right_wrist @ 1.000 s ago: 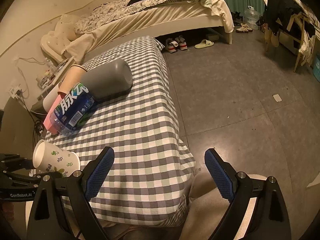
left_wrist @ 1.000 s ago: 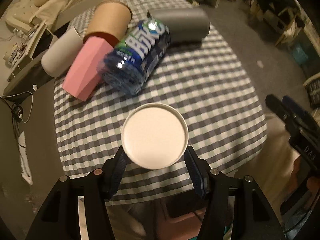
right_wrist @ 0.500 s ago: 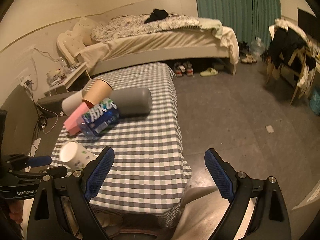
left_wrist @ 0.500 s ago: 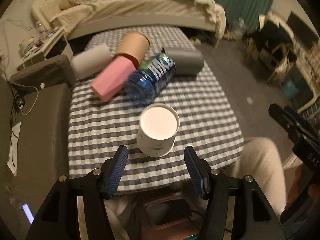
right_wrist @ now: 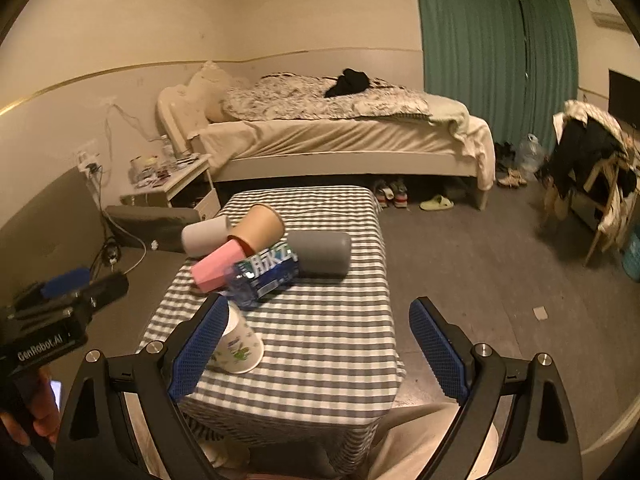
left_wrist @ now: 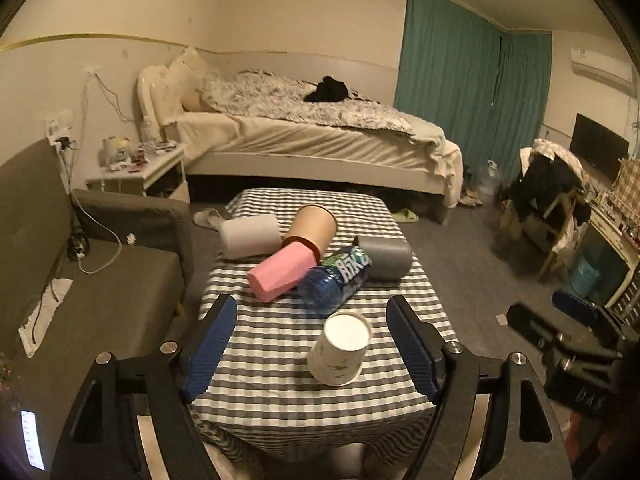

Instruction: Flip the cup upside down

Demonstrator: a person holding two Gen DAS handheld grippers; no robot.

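Note:
A white paper cup with a green leaf print (left_wrist: 339, 350) stands upside down, base up, on the checked tablecloth (left_wrist: 280, 360) near the front edge. It also shows in the right wrist view (right_wrist: 239, 345), partly behind the left blue finger. My left gripper (left_wrist: 310, 344) is open and empty, pulled back and raised, with the cup in line between its fingers but farther off. My right gripper (right_wrist: 318, 350) is open and empty, held back over the table's front edge.
Behind the cup lie a blue water bottle (left_wrist: 336, 282), a pink cup (left_wrist: 282, 276), a brown paper cup (left_wrist: 314, 226), a white cup (left_wrist: 250, 236) and a grey cylinder (left_wrist: 386, 256). A grey sofa (left_wrist: 80, 300) stands left, a bed (left_wrist: 312, 140) behind.
My left gripper let go of the cup, opened wide and drew back and up. The cup now stands base up on the table. The right gripper rose and pulled back too.

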